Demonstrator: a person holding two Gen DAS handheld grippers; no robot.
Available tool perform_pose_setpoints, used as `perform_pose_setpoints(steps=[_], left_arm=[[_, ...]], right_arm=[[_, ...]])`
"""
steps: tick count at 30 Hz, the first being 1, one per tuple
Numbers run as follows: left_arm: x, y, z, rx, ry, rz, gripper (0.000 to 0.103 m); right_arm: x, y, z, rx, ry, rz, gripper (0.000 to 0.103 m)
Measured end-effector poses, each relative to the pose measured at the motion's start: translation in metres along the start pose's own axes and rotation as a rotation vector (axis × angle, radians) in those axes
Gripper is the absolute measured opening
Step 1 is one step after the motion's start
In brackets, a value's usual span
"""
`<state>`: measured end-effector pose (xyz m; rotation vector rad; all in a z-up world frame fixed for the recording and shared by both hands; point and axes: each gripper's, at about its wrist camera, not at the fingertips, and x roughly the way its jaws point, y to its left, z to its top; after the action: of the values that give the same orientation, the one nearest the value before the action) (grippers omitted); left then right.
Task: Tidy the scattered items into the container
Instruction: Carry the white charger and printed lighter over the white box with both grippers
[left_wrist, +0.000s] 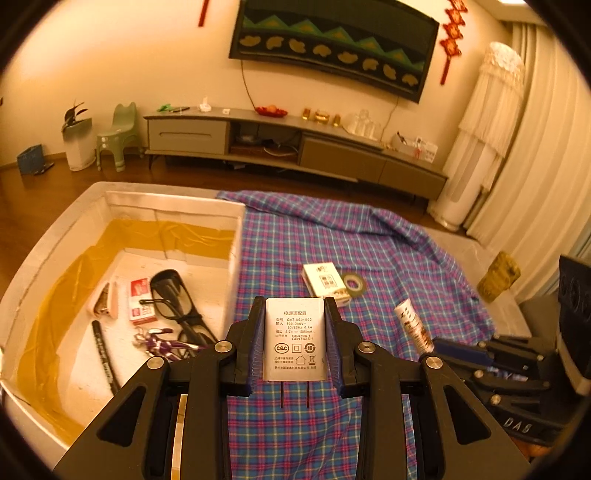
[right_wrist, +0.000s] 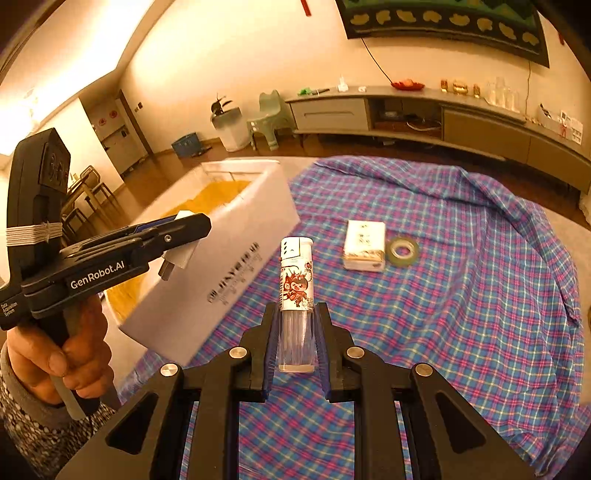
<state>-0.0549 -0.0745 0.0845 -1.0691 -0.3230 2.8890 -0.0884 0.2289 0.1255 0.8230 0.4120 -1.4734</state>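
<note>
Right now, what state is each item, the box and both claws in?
Power adapter: gripped by left claw, lifted, prongs toward camera.
Lighter: gripped by right claw, lifted.
White box: open, holding glasses and other small things.
Small carton: lying on the plaid cloth.
Tape roll: flat on cloth, beside carton.
</note>
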Motion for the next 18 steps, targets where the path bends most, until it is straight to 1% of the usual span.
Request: perform_pose_setpoints(steps=[8,18], left_arm=[[-0.024,0.026,0.009,-0.032,-0.059,0.005,0.031],[-0.033,0.055,0.015,-0.086,-0.086,0.006,0.031]], right_arm=[[0.005,0.045,0.002,-0.055,-0.014,0.004,0.02],[-0.001,0.098,0.017,-0.102,-0.078,0.038,0.02]])
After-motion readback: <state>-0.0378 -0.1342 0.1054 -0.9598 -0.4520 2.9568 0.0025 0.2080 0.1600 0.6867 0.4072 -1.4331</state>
